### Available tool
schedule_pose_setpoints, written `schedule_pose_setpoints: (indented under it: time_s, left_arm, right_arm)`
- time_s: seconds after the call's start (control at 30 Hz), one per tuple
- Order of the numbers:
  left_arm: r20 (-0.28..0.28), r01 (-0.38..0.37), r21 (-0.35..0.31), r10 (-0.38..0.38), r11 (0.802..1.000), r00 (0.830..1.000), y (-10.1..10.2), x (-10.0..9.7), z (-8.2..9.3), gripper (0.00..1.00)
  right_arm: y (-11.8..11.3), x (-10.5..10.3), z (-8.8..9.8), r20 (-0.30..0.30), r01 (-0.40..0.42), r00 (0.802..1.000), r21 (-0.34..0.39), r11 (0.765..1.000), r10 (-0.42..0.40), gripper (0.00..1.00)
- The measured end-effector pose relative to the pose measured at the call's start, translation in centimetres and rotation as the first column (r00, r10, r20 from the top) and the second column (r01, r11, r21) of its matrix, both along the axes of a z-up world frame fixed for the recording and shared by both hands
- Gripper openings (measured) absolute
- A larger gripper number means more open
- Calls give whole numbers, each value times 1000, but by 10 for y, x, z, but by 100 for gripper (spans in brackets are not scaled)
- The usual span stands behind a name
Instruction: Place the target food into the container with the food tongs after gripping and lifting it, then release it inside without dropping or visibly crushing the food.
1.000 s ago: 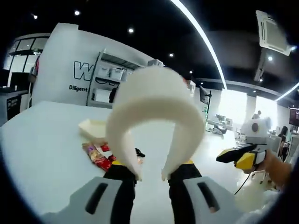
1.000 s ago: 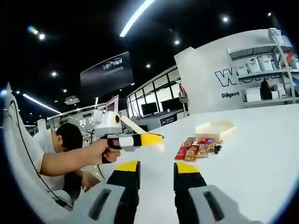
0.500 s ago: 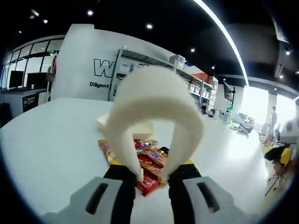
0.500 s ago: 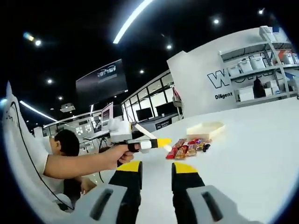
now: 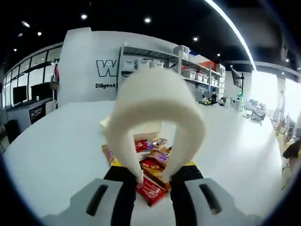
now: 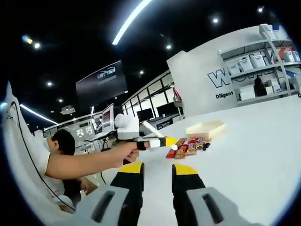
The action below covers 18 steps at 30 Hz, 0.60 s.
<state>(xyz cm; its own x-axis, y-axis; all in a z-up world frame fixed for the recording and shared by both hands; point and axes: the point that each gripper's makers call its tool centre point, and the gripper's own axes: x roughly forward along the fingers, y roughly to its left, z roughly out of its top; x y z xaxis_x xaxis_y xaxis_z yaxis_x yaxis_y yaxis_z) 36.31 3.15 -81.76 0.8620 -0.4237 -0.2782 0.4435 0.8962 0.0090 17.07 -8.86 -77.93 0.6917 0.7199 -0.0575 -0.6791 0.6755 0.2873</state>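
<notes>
White U-shaped food tongs (image 5: pixel 157 92) stick up from my left gripper (image 5: pixel 153 178), which is shut on their two arms. Just beyond the tong tips lies a pile of wrapped snack packets (image 5: pixel 151 162) on the white table (image 5: pixel 56 141). Behind the pile sits a shallow cream container (image 5: pixel 143 130). In the right gripper view, a hand holds the left gripper (image 6: pixel 157 142) with the tongs (image 6: pixel 151 128) close beside the snack packets (image 6: pixel 188 146), and the container (image 6: pixel 205 128) lies past them. My right gripper (image 6: pixel 156 170) stands open above the table with nothing between its jaws.
The table (image 6: pixel 254 150) stretches wide and white to the right of the snacks. A person (image 6: pixel 63 150) sits at its left edge. Shelving (image 5: pixel 188 70) and a white wall with lettering (image 5: pixel 106 70) stand far behind.
The left gripper with the tongs has moved toward the snack pile, now right at the tong tips. The right gripper holds about the same place.
</notes>
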Motion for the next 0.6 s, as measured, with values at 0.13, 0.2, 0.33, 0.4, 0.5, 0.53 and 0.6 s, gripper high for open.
schedule_pose_setpoints:
  time_s: [0.13, 0.2, 0.33, 0.4, 0.5, 0.53, 0.6]
  left_arm:
    - [0, 16, 6, -16, 1000, 1000, -4, -1, -3, 25]
    - [2, 17, 31, -17, 999, 1000, -1, -1, -4, 25]
    - [-1, 26, 49, -26, 998, 1000, 6, -5, -7, 25]
    - [-2, 26, 55, -26, 998, 1000, 9, -7, -6, 25]
    - [-7, 35, 76, -34, 997, 999, 14, -9, -7, 25]
    - [-9, 37, 75, -37, 996, 999, 15, -10, -6, 25]
    - [-23, 49, 56, -48, 997, 999, 16, -14, -7, 25]
  right_arm:
    - [-2, -3, 1, 4, 4, 1000, -2, 1000, -4, 16]
    - [-4, -3, 1, 2, 7, 1000, -1, 1000, -7, 16]
    - [-4, -2, 4, 6, 8, 1000, -6, 1000, -7, 15]
    - [-2, 0, 7, 10, 4, 1000, 3, 1000, -4, 15]
    - [2, 0, 8, 11, -2, 1000, 4, 1000, 2, 15]
    - [4, 0, 8, 11, -3, 1000, 0, 1000, 3, 14]
    - [7, -1, 7, 12, -9, 1000, -2, 1000, 9, 14]
